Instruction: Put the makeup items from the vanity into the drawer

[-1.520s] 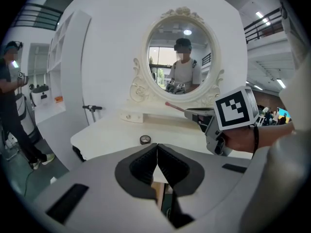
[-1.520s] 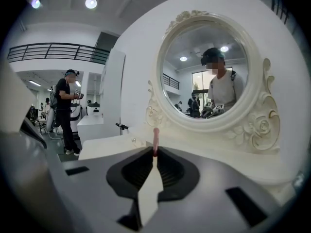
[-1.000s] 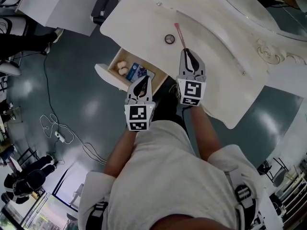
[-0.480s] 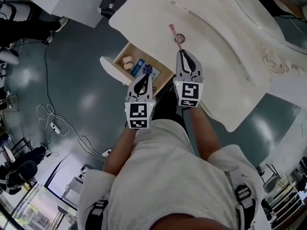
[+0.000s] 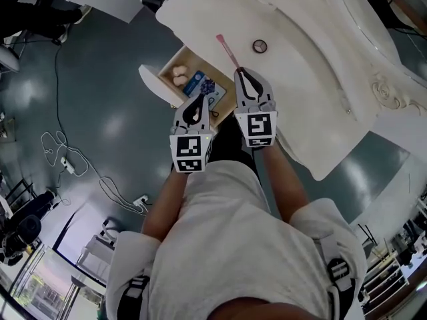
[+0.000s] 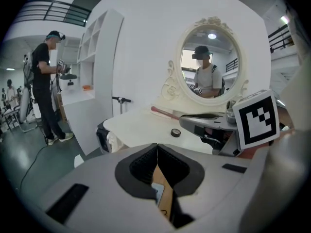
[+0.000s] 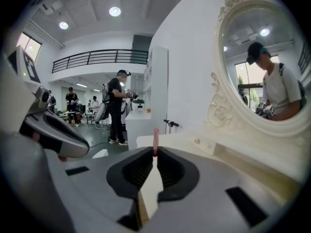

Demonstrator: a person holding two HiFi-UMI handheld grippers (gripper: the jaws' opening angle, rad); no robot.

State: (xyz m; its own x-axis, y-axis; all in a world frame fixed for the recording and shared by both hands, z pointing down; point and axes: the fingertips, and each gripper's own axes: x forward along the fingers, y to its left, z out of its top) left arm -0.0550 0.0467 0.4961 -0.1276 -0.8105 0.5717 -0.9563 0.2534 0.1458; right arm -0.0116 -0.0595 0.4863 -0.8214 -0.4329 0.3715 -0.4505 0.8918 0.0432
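Brush (image 5: 227,51) sits clamped in right tongs (image 5: 239,70).

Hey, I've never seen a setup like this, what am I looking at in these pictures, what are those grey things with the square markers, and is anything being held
There is no robot: a person holds a two-jaw gripper in each hand, and the marker cubes are part of them. The top-down picture comes from a camera on the person's head. The other two come from cameras riding on each gripper, looking along its jaws. The left gripper is shut and empty, near the open drawer, which holds pale puffs and a blue packet. The right gripper is shut on a thin pink stick, probably a makeup brush. A small round item lies on the white vanity.
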